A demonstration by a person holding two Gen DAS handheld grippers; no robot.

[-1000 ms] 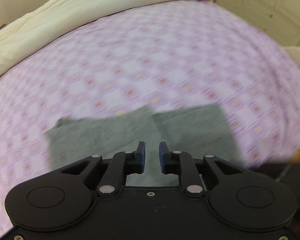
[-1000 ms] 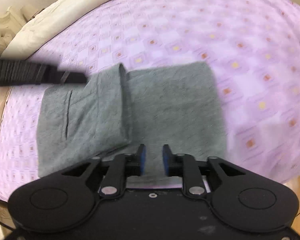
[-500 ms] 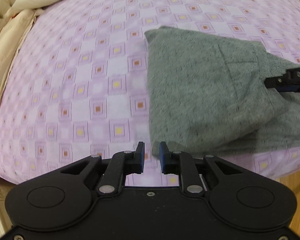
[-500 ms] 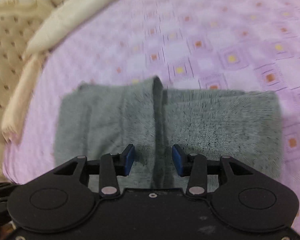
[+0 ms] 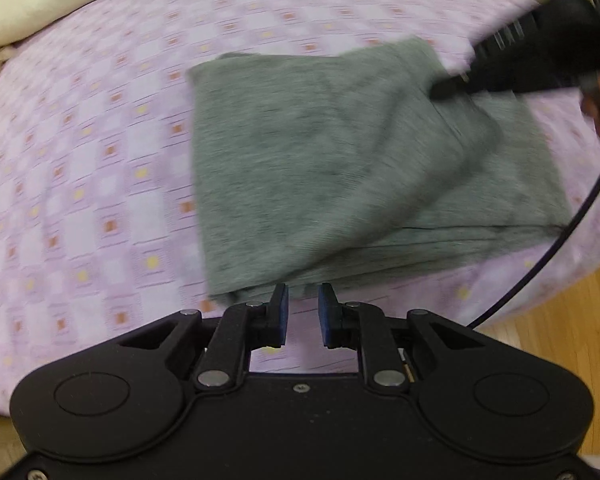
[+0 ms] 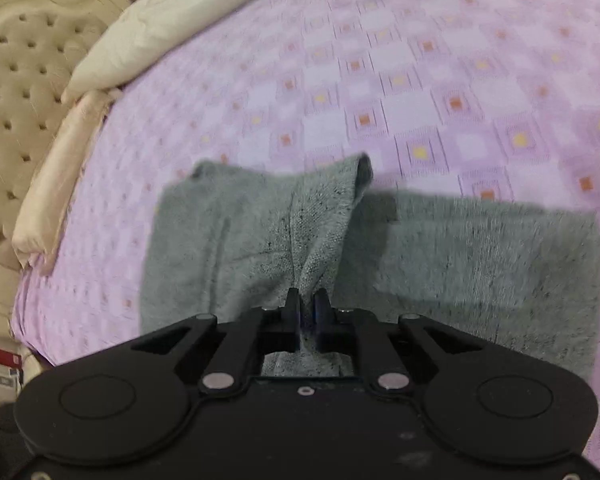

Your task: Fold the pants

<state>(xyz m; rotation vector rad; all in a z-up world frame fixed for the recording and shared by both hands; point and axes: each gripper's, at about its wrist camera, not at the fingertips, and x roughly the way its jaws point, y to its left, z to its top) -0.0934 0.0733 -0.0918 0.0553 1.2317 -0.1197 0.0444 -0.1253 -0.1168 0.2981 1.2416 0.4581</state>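
The grey pants [image 5: 340, 168] lie partly folded on the purple patterned bedspread [image 5: 100, 160]. My left gripper [image 5: 302, 304] hovers just short of the pants' near edge, its jaws a narrow gap apart and holding nothing. My right gripper [image 6: 307, 306] is shut on a raised fold of the pants [image 6: 320, 224] and lifts it into a ridge. In the left wrist view the right gripper [image 5: 452, 88] shows as a dark blurred shape at the pants' far right corner.
A cream pillow [image 6: 172, 28] and tufted headboard [image 6: 24, 80] lie at the far left of the bed. The bed edge and wooden floor [image 5: 560, 312] are at the right. A black cable [image 5: 572, 220] hangs over the pants' right side.
My right gripper went from open over the fold to shut on it, and the fold has risen. My left gripper swung back so the pants' near edge sits right at its fingertips.
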